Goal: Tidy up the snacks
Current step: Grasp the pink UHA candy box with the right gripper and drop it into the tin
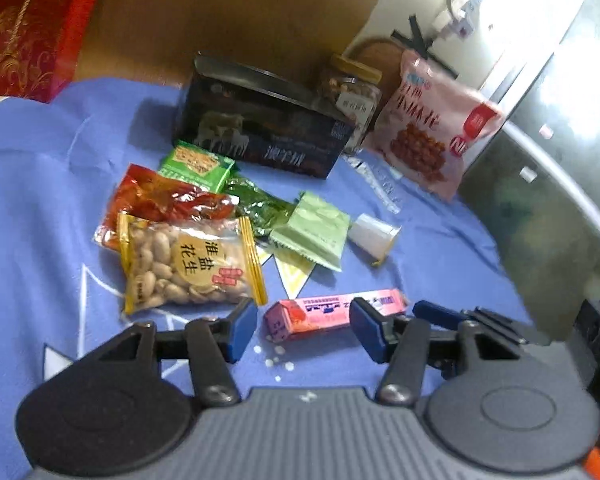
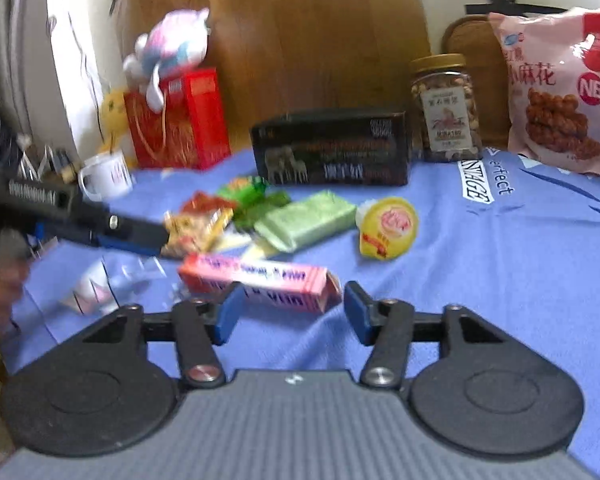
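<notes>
A long pink box lies on the blue cloth, just ahead of my open left gripper. In the right wrist view the same pink box lies just ahead of my open right gripper. The left gripper reaches in from the left there. Behind lie a peanut bag, a red packet, green packets, a jelly cup and a dark box. Both grippers are empty.
A nut jar and a pink snack bag stand at the back right. A red gift box with a plush toy and a white mug stand at the back left. White crumbs lie by the pink box.
</notes>
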`<state>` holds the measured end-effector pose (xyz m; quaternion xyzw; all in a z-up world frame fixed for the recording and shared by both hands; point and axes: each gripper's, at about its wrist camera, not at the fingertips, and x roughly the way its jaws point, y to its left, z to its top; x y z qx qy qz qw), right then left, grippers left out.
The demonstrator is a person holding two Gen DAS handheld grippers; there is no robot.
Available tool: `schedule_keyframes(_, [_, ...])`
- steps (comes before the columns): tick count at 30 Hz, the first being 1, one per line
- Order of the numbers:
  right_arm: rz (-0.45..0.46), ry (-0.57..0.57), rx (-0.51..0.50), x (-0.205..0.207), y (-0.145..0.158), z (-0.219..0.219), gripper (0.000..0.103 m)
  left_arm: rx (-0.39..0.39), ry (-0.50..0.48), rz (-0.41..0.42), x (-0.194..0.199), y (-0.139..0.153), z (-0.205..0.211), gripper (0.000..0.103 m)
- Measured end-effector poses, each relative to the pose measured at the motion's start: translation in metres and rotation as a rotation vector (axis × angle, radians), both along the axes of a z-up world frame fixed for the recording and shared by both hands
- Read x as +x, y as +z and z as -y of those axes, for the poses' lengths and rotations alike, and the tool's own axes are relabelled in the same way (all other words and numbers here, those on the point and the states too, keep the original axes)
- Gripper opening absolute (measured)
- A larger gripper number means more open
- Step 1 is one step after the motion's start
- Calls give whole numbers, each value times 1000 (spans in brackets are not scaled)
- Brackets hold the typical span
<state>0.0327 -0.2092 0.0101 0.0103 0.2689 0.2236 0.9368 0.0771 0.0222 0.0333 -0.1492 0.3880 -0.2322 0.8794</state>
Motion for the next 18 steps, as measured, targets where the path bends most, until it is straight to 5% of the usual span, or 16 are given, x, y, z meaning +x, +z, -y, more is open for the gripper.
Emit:
schedule_keyframes(6, [11,27,-90,14,-4,-10,58,68,-35,-17,5,-16,22,42])
schedule_keyframes(7, [-12,43,-98,14,-7,-10,45,73,-31,-14,3,-15,23,41])
schedule_keyframes(9, [-20,28,-133,14,-9,-14,37,72,-22,-16,0,-12,21,41])
schedule_keyframes(18, [102,-1,-92,24,26,-20,37,94,18,150,23,49,16,41])
